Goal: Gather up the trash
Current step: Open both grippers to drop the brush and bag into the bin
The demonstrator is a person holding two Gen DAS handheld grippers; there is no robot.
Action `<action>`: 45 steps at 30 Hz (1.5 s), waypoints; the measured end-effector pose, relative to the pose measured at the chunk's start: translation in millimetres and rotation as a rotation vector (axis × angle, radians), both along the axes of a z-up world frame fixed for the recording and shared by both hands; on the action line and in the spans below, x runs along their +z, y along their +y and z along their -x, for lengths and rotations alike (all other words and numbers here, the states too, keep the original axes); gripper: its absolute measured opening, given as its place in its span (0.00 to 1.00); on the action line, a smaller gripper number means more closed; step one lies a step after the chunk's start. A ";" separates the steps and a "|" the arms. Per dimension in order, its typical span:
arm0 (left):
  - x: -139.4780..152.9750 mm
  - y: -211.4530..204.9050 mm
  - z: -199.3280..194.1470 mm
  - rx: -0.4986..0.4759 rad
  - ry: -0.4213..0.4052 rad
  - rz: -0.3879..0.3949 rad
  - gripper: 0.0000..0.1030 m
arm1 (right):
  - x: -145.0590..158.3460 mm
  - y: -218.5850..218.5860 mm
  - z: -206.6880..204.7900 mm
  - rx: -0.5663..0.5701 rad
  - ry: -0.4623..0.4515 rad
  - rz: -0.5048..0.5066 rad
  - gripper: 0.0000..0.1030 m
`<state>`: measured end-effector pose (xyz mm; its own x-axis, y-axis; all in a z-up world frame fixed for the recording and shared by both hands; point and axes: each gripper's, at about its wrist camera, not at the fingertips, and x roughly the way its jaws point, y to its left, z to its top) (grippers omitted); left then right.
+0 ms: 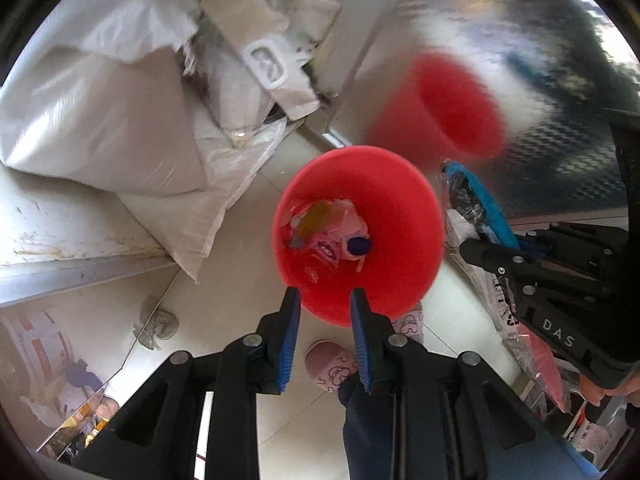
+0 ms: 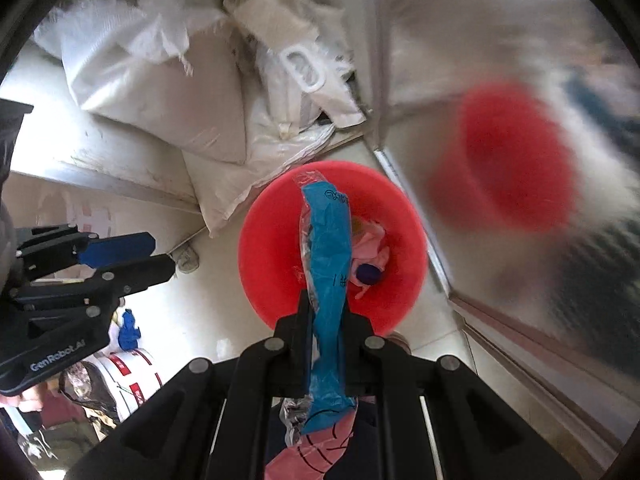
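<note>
A red bin (image 1: 400, 240) (image 2: 272, 248) stands on the pale floor straight below both grippers. Inside lie a pink wrapper (image 1: 340, 240), an orange scrap (image 1: 316, 216) and a dark blue cap (image 1: 358, 245) (image 2: 367, 274). My right gripper (image 2: 326, 304) is shut on a long blue and pink plastic packet (image 2: 328, 248), which hangs over the bin's mouth. In the left wrist view that gripper (image 1: 480, 240) and its packet (image 1: 492, 208) sit at the bin's right. My left gripper (image 1: 325, 300) (image 2: 160, 254) hangs over the bin's near rim, pads a little apart with nothing between them.
White woven sacks (image 1: 100, 120) (image 2: 160, 92) pile up behind the bin beside a dirty step (image 1: 60, 220). A shiny metal panel (image 1: 520, 80) on the right mirrors the bin. A person's pink slippers (image 1: 328, 364) stand close to the bin. A white bucket (image 2: 132, 368) sits at lower left.
</note>
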<state>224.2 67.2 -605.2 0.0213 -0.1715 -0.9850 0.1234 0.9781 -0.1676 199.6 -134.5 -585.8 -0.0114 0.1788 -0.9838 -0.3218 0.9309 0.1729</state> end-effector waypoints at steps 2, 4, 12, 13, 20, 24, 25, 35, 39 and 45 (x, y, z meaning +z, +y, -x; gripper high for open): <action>-8.9 3.7 0.7 0.005 0.006 -0.010 0.23 | -4.4 1.7 0.1 0.019 0.004 -0.001 0.08; -15.2 6.7 1.5 0.007 0.013 -0.013 0.23 | -8.4 3.5 -0.2 0.034 0.007 -0.002 0.08; -9.4 11.4 6.8 0.004 0.016 -0.034 0.37 | -1.6 6.9 1.5 0.080 -0.033 0.027 0.61; -4.9 11.5 7.9 -0.001 0.012 -0.042 0.41 | 2.3 6.9 2.0 0.084 -0.043 0.030 0.62; 49.6 14.9 17.6 0.025 -0.018 -0.060 0.65 | 42.7 11.1 4.0 0.116 -0.070 0.050 0.73; 100.4 19.8 25.3 0.053 -0.053 -0.054 0.73 | 87.0 15.3 9.1 0.116 -0.101 0.040 0.73; 115.0 21.3 27.6 0.061 -0.069 -0.044 0.74 | 99.0 16.3 10.3 0.117 -0.111 0.034 0.73; 273.4 26.3 45.9 0.084 -0.221 -0.044 0.80 | 249.7 26.6 29.8 0.095 -0.254 0.014 0.82; 329.5 25.1 45.4 0.079 -0.289 -0.056 0.80 | 307.1 26.0 33.0 0.095 -0.316 -0.006 0.82; 394.1 37.1 20.0 0.125 -0.353 -0.044 0.82 | 362.8 43.1 6.8 0.108 -0.398 -0.041 0.82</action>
<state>204.2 104.3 -211.1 0.3785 -0.1041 -0.9197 0.0455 0.9945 -0.0939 192.9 -91.4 -223.0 0.3481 0.2368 -0.9071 -0.4664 0.8831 0.0516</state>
